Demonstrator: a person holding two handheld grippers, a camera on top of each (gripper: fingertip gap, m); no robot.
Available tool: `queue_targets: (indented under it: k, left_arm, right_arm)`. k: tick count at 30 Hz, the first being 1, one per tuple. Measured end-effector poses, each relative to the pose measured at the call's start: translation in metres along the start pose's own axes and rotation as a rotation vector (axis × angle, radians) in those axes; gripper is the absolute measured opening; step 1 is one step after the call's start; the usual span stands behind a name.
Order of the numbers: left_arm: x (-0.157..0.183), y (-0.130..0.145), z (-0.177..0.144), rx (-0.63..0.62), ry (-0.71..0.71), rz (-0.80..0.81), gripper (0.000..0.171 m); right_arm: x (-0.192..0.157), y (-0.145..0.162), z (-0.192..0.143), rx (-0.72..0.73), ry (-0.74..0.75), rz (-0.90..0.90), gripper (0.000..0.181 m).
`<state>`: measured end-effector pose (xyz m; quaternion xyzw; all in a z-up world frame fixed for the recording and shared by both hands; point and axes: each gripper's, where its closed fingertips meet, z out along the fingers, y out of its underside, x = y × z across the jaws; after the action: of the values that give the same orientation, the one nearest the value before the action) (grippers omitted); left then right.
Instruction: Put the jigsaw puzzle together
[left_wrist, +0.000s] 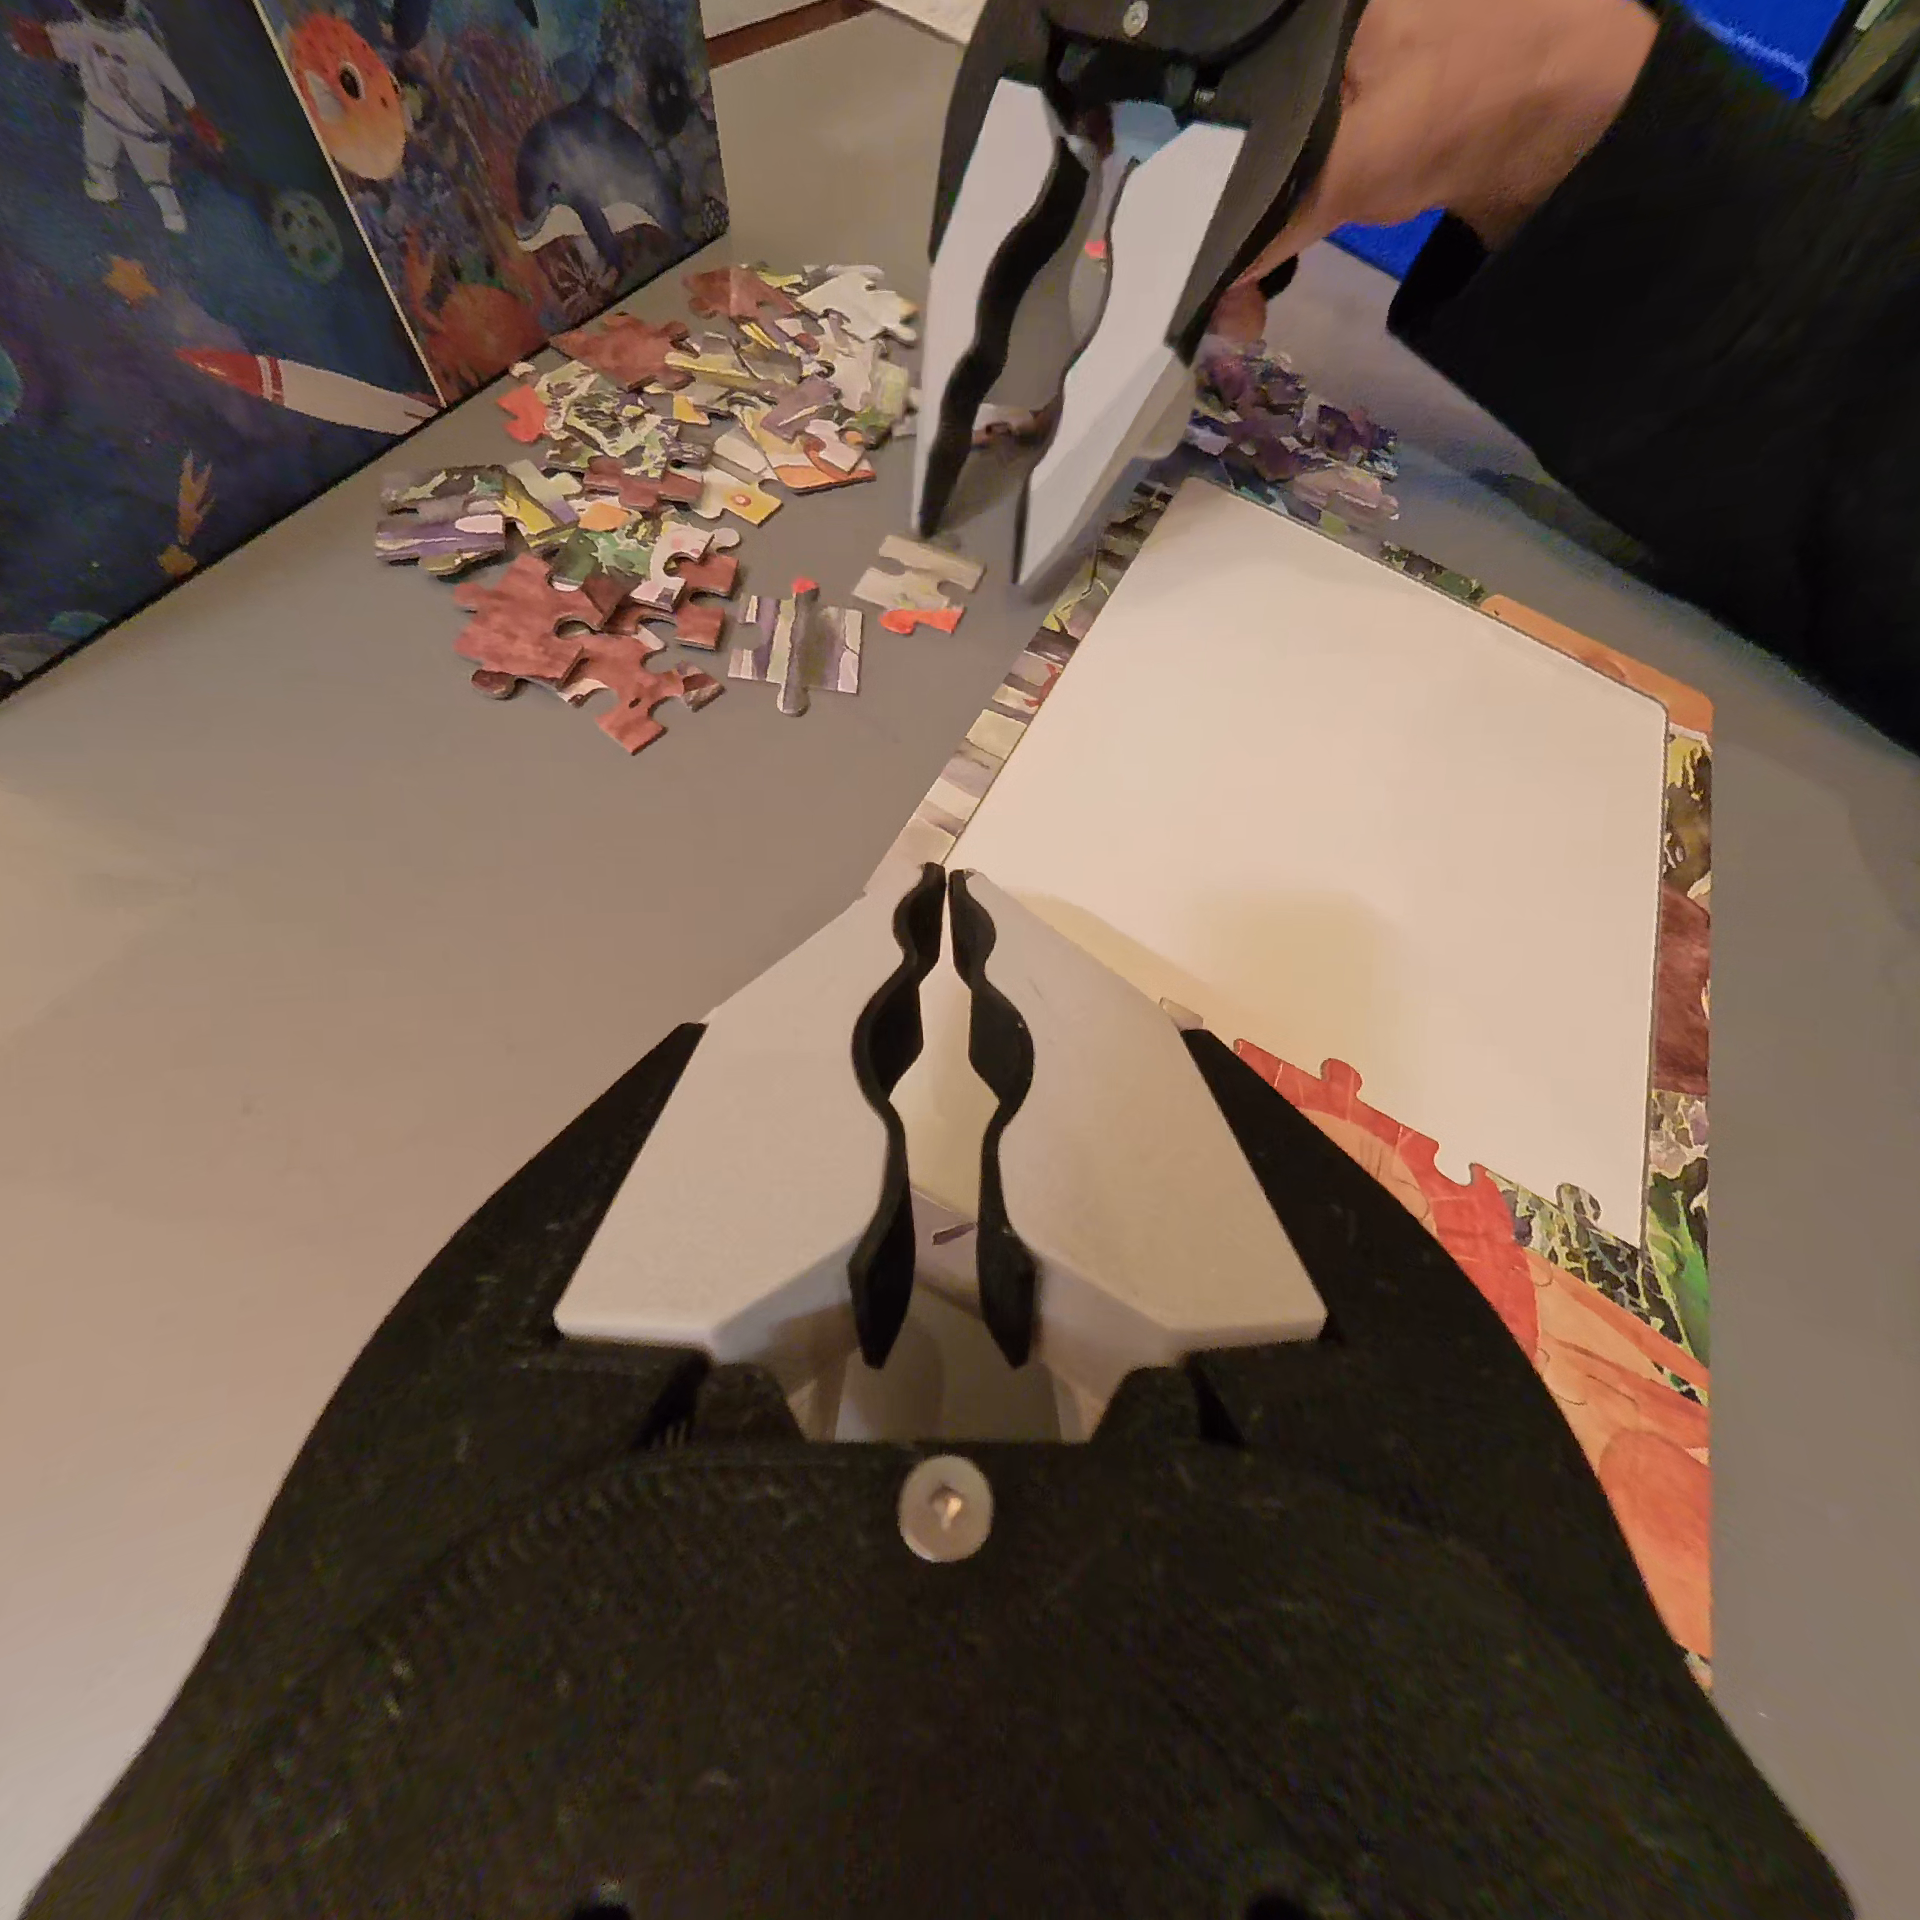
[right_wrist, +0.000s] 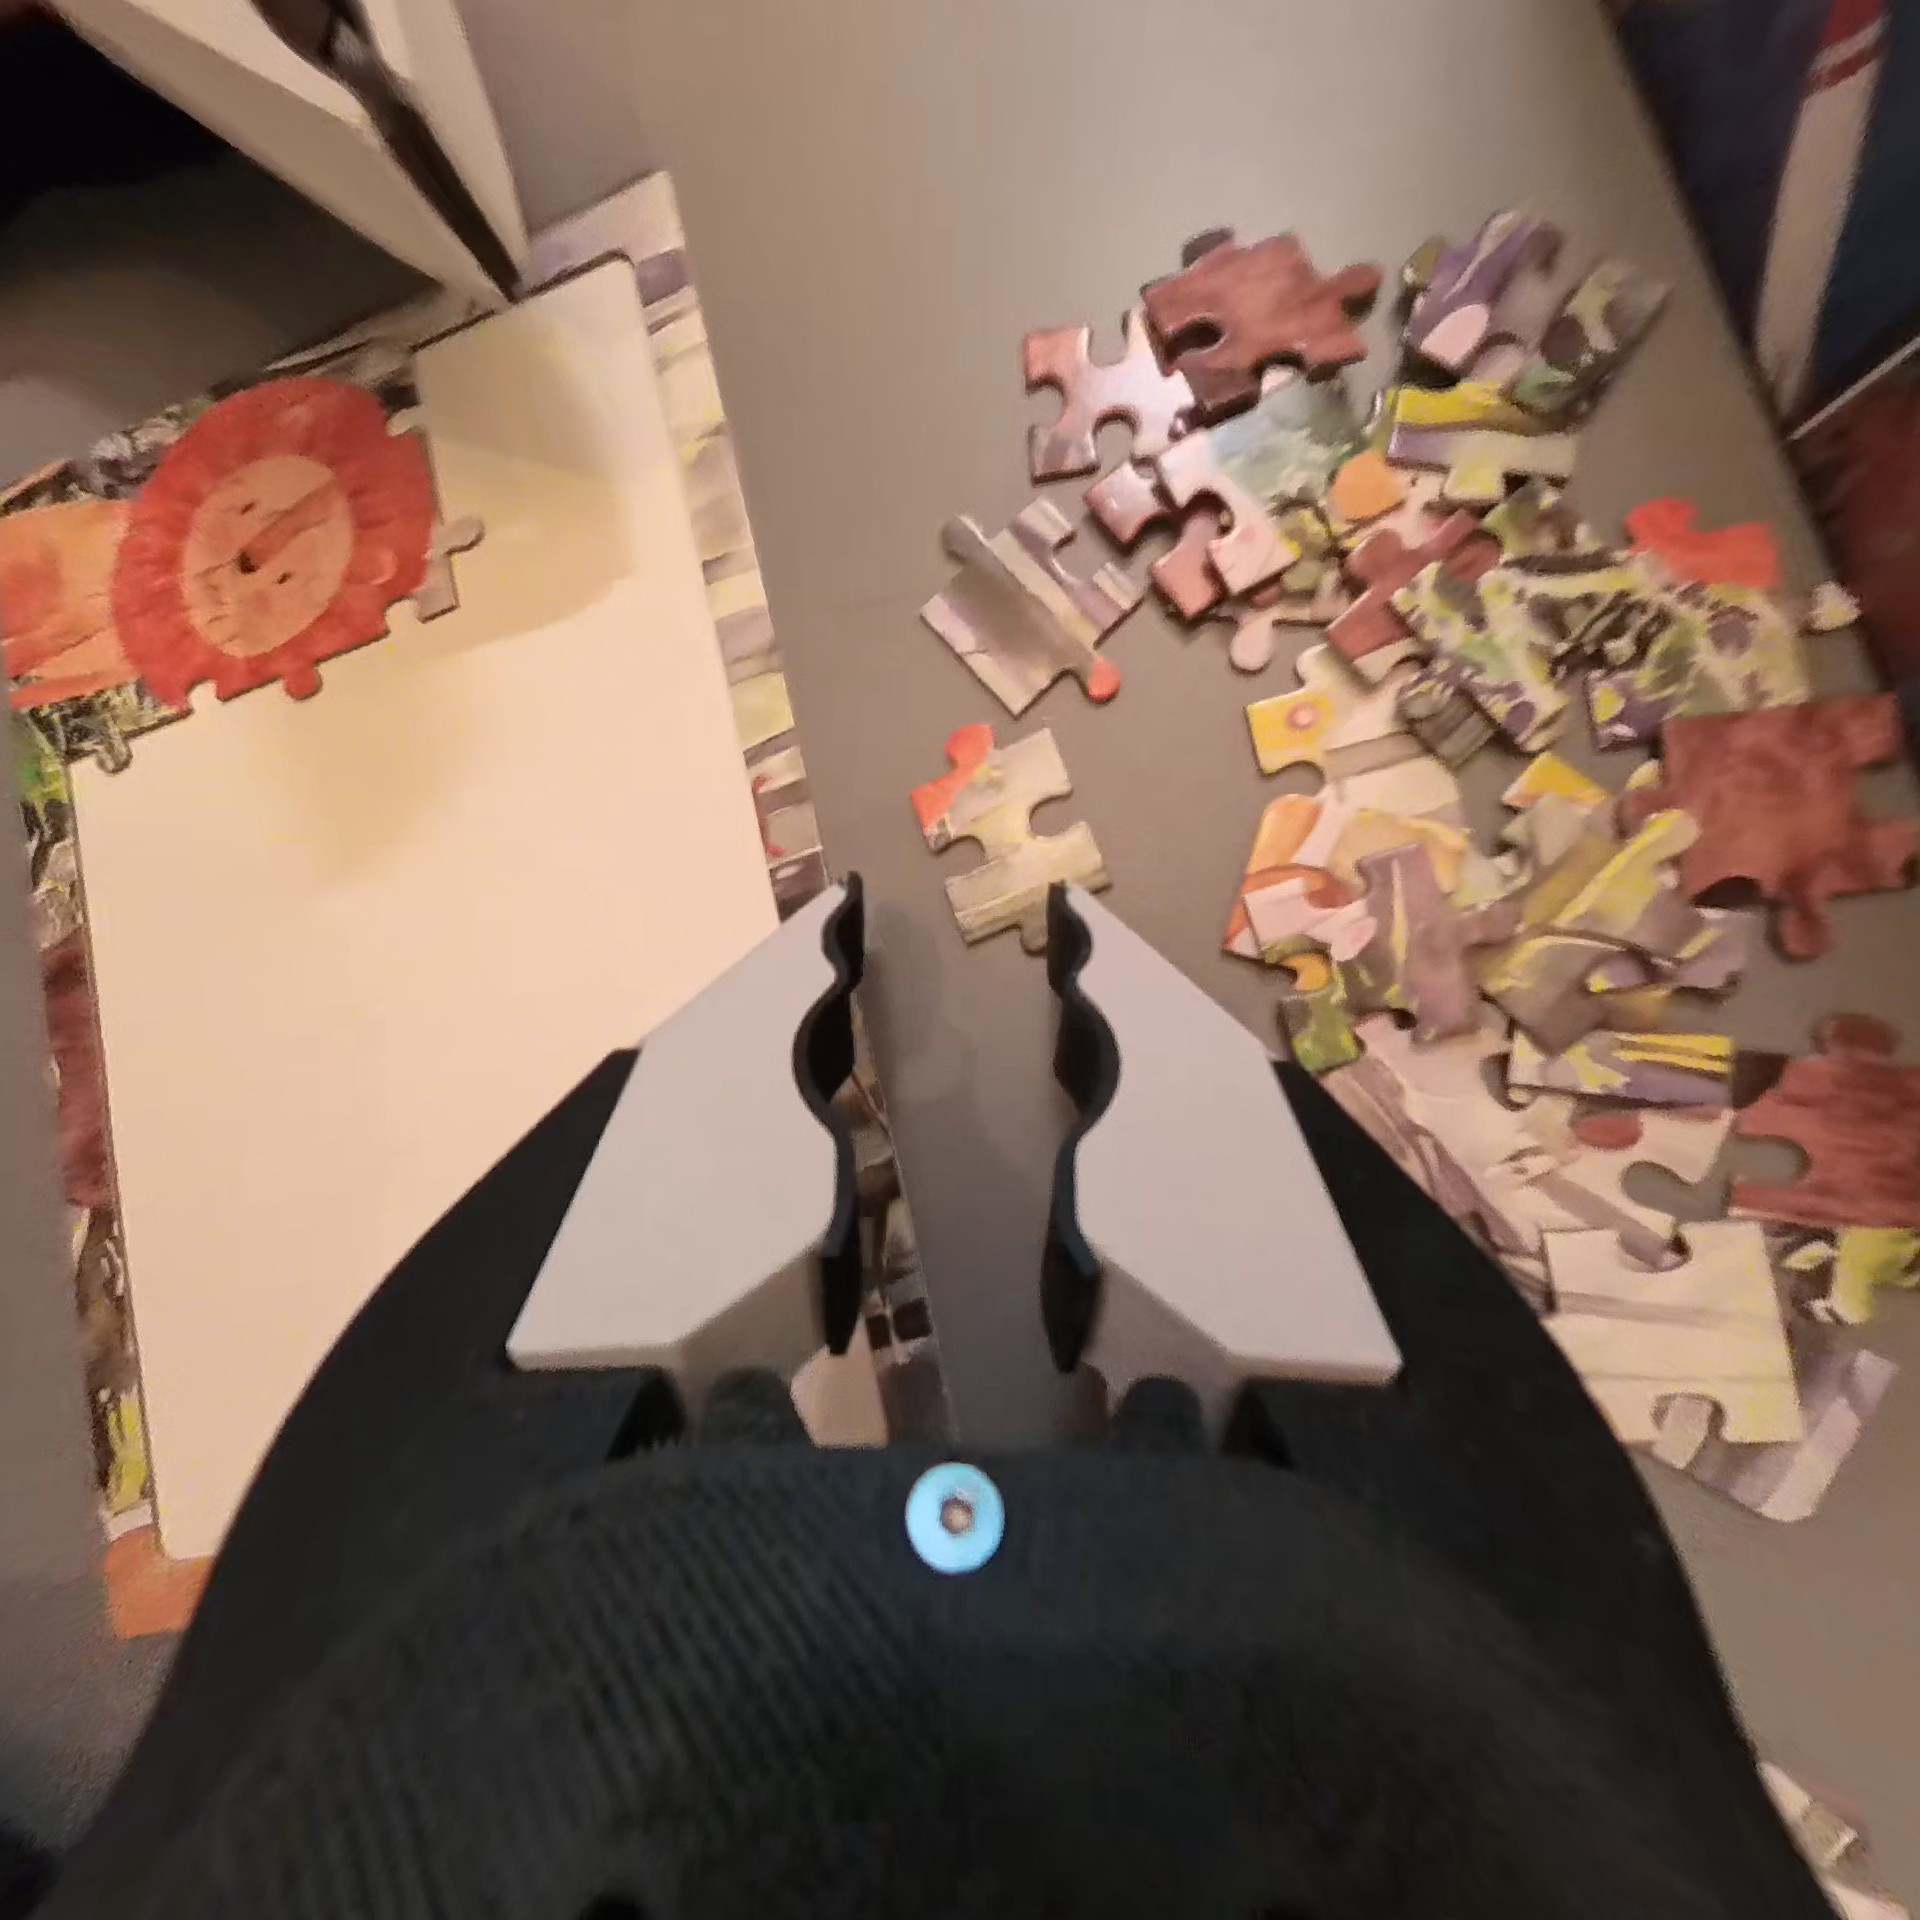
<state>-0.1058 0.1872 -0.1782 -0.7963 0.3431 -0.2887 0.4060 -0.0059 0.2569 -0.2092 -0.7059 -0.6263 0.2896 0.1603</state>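
Two grippers worked over a grey tabletop (left_wrist: 260, 987). A wide bare stretch of it lay on the left gripper's side, with open room, while picture boxes (left_wrist: 312, 208) stood along the far left edge. The puzzle tray (left_wrist: 1299, 831) lay flat with a patterned border around a mostly bare white floor; only an orange lion section (right_wrist: 260, 540) was fitted in at one corner. Between the tray's long edge and the loose pile of pieces (right_wrist: 1507, 779) ran a narrow grey lane. The left gripper (left_wrist: 942, 878) hovered at a corner of the tray, its jaws closed with the tips nearly meeting and nothing seen between them. The right gripper (right_wrist: 951, 904) pointed down into that lane with its jaws apart and empty, one fingertip (left_wrist: 935, 520) at the near edge of a single pale piece with an orange tab (right_wrist: 1003, 831), which lay flat apart from the pile; whether the tip touched it could not be told. A second loose piece (right_wrist: 1023, 613), grey and lilac, lay just beyond. A hand (left_wrist: 1475, 114) in a dark sleeve held the right gripper from above.
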Motion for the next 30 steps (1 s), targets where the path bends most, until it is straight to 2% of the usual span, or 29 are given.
queue_targets:
  k: [5,10,13,17,21,22,30]
  left_arm:
    - [0.0,0.001,0.001,-0.008,-0.004,0.01,0.0]
    - [0.0,0.001,0.001,-0.008,-0.002,0.008,0.0]
    - [0.001,0.001,0.001,-0.01,-0.002,0.009,0.0]
    - [0.001,0.0,0.0,-0.006,-0.006,0.017,0.0]
    - [0.001,0.0,0.0,-0.009,-0.007,0.018,0.0]
    - [0.001,0.001,0.0,-0.01,-0.007,0.018,0.0]
    - [0.0,0.001,0.0,-0.009,-0.008,0.015,0.0]
  right_arm:
    - [0.006,-0.019,-0.006,0.12,0.081,-0.126,0.036]
    - [0.008,-0.016,0.005,0.099,0.124,-0.213,0.037]
    - [0.01,-0.007,0.01,0.05,0.129,-0.211,0.045]
    - [0.011,-0.003,0.008,0.059,0.108,-0.192,0.047]
    - [0.009,-0.003,0.008,0.087,0.095,-0.206,0.04]
    - [0.008,-0.003,0.008,0.086,0.091,-0.207,0.029]
    - [0.01,-0.005,0.008,0.081,0.1,-0.208,0.029]
